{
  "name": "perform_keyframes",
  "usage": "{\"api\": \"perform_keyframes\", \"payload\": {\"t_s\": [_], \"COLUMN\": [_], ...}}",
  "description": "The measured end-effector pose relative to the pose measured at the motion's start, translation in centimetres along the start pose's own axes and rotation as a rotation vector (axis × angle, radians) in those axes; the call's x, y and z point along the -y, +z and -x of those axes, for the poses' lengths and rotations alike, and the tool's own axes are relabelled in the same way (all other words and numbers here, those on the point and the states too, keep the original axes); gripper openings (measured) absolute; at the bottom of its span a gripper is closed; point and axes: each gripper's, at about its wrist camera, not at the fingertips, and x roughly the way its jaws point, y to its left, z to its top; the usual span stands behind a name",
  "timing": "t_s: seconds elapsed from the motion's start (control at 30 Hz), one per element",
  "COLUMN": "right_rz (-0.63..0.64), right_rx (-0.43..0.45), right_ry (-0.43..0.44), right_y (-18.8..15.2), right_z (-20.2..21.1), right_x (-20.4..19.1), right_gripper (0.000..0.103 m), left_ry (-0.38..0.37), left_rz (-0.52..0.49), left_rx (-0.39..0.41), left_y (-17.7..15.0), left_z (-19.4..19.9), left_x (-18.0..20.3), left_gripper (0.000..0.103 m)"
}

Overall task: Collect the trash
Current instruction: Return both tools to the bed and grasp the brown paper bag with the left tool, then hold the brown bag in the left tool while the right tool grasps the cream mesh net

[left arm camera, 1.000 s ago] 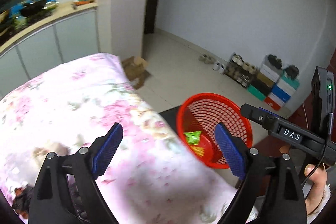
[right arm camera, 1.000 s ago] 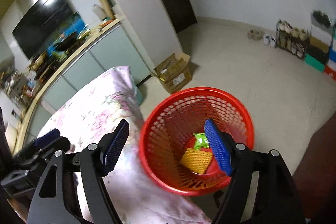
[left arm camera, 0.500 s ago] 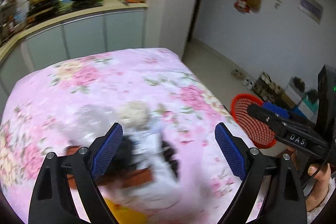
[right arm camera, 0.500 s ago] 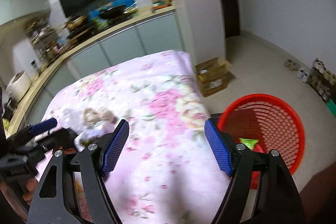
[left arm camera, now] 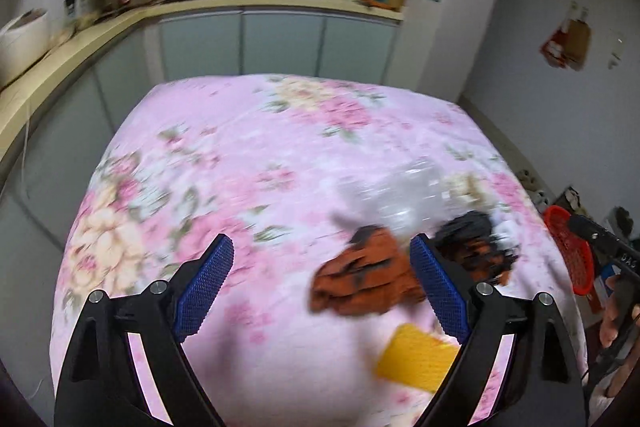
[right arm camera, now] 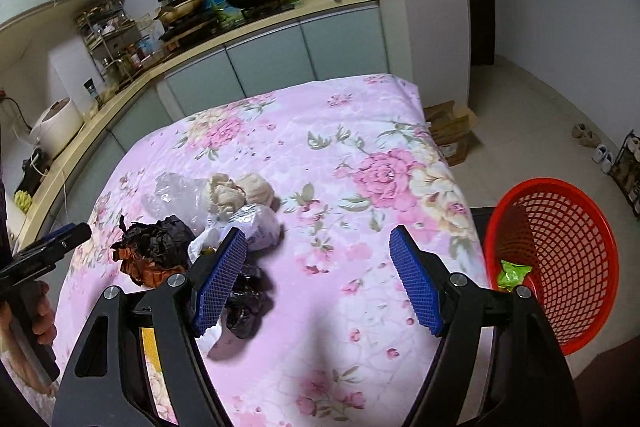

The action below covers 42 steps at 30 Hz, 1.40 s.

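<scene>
Two grippers hang over a table draped in a pink floral cloth point(right arm camera: 360, 131), the biggest thing in either view, with a kitchen counter behind it. Next in size is the round red plastic mesh basket point(right arm camera: 576, 267), standing off the table's right edge and lower than the tabletop; a crumpled green wrapper point(right arm camera: 514, 273) already lies inside it.

The remaining trash sits in a loose cluster on the cloth: a clear crumpled plastic bag point(right arm camera: 172, 193), a scrunched black-and-orange wrapper point(right arm camera: 154, 253), a knotted white plastic bag point(right arm camera: 258, 227), two beige paper wads point(right arm camera: 236, 193), a small black plastic bag point(right arm camera: 246, 301) and a flat yellow packet point(left arm camera: 416, 357).

The left gripper point(left arm camera: 320, 287) has its blue pads spread wide with nothing between them; the orange wrapper lies just by its right pad, the yellow packet below it. The right gripper point(right arm camera: 318, 281) is likewise spread and empty, its left pad overlapping the white and black bags in view.

My worry is the crowding. The pieces touch or overlap, so jaws closing there could pinch two at once, or bunch up the soft cloth and drag the rest. Light, springy film may slip out on the carry. The basket sits off the edge, so a release short of its rim would drop litter on the floor. The left view is smeared, so judging alignment from it is unsafe.
</scene>
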Motion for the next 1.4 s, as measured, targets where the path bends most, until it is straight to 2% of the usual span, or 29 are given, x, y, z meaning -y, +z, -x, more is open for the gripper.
{"api": "perform_keyframes", "payload": {"t_s": [0.1,0.3,0.43,0.63,0.67,0.77,0.8,0.93,1.13,1.4], "right_rz": [-0.001,0.016,0.030,0.042,0.046,0.055,0.057,0.078,0.135,0.210], "right_rx": [-0.015,-0.028,-0.024,-0.027,-0.028,-0.036,-0.039,-0.045,-0.025,0.002], "right_ry": [0.010,0.026,0.035,0.048,0.050,0.057,0.059,0.081,0.108,0.150], "right_y": [0.0,-0.1,-0.1,-0.3,-0.4,-0.7,-0.8,-1.0,-0.8,0.0], "right_z": [-0.7,-1.5,-1.5,-1.4,-1.4,-1.6,-1.7,-1.9,-1.3,-1.2], "right_x": [-0.4,-1.2,-1.4,-1.5,-1.6,-1.8,-1.9,-3.0,-4.9,-7.8], "right_gripper": [0.072,0.072,0.072,0.072,0.072,0.072,0.072,0.072,0.072,0.072], "left_ry": [-0.021,-0.065,-0.119,-0.122,-0.125,-0.134,-0.129,-0.165,-0.133,-0.030], "left_rz": [0.016,-0.050,-0.040,-0.050,-0.050,-0.027,-0.016,0.034,0.026,0.054], "left_rx": [-0.020,-0.078,-0.108,-0.119,-0.119,-0.122,-0.126,-0.123,-0.079,0.018], "left_y": [-0.7,-1.9,-1.8,-2.0,-2.1,-2.2,-2.2,-2.3,-2.2,-1.6], "left_z": [-0.3,-2.7,-4.7,-6.9,-7.0,-7.3,-7.6,-7.9,-6.1,-2.1], "left_x": [-0.5,2.0,2.5,3.1,3.1,2.6,2.2,1.3,1.2,-0.4], "left_gripper": [0.087,0.087,0.087,0.085,0.084,0.068,0.056,0.054,0.053,0.053]}}
